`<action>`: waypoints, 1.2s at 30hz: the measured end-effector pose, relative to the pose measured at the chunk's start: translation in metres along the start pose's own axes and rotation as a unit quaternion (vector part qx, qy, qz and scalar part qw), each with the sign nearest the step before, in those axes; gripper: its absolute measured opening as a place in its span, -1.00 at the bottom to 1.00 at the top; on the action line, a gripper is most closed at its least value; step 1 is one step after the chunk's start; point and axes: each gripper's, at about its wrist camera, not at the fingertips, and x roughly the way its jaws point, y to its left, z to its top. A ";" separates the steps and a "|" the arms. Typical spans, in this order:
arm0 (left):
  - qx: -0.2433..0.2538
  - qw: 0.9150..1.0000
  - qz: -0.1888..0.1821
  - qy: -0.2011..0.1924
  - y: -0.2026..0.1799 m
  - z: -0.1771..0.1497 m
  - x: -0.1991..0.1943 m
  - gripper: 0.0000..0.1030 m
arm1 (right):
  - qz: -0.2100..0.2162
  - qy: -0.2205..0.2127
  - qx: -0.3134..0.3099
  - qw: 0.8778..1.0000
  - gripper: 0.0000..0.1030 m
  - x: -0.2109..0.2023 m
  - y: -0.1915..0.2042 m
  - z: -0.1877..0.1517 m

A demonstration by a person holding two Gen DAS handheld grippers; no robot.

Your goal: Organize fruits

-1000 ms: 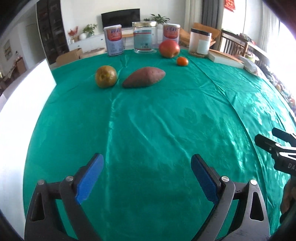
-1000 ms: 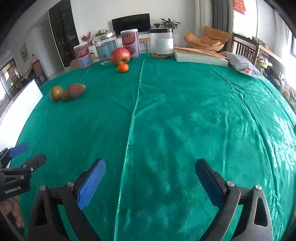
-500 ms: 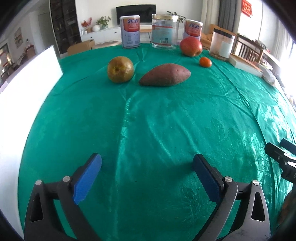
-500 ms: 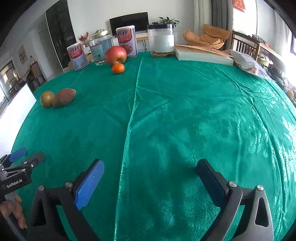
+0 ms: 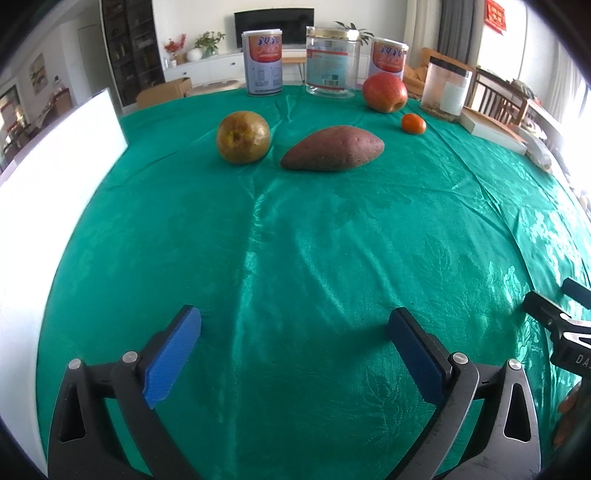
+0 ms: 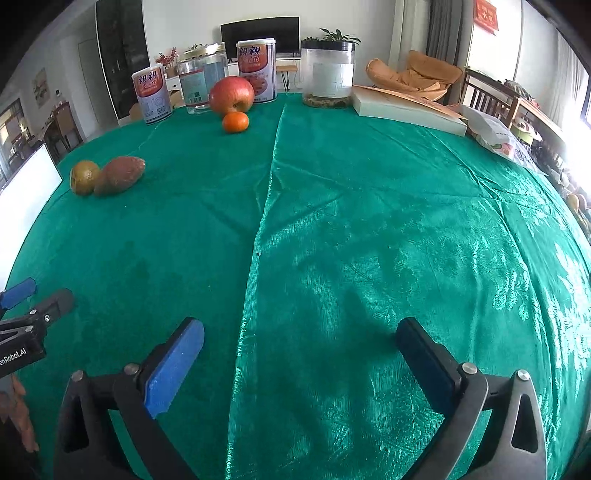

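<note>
Fruits: pear (image 5: 242,137), apple (image 5: 385,91), tangerine (image 5: 413,123) on table (image 5: 314,236); left claw (image 5: 295,345) opening, right claw (image 6: 299,354) spread, both empty.

Home living room: wall TV (image 5: 274,23) over white cabinet (image 5: 207,68), houseplants (image 6: 334,36), cushioned lounge chair (image 6: 413,75), wooden dining chairs (image 5: 496,99), green-clothed bench (image 5: 314,240).

A table covered by a green patterned cloth (image 5: 295,240) fills the frame. In the upper middle lie a brownish pear (image 5: 242,137) and a sweet potato (image 5: 333,148); further up-right, a red apple (image 5: 385,92) and a small orange (image 5: 413,123). Tins, jars and a flat box line the top edge.
</note>
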 end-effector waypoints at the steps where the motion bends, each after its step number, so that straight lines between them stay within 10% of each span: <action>1: 0.000 1.000 0.000 0.000 0.000 0.000 0.000 0.98 | 0.000 0.000 0.000 1.000 1.00 0.000 0.000 0.000; 36: 0.002 1.000 -0.005 0.001 0.000 0.000 0.002 0.99 | -0.001 0.001 0.001 1.000 1.00 0.000 0.000 0.000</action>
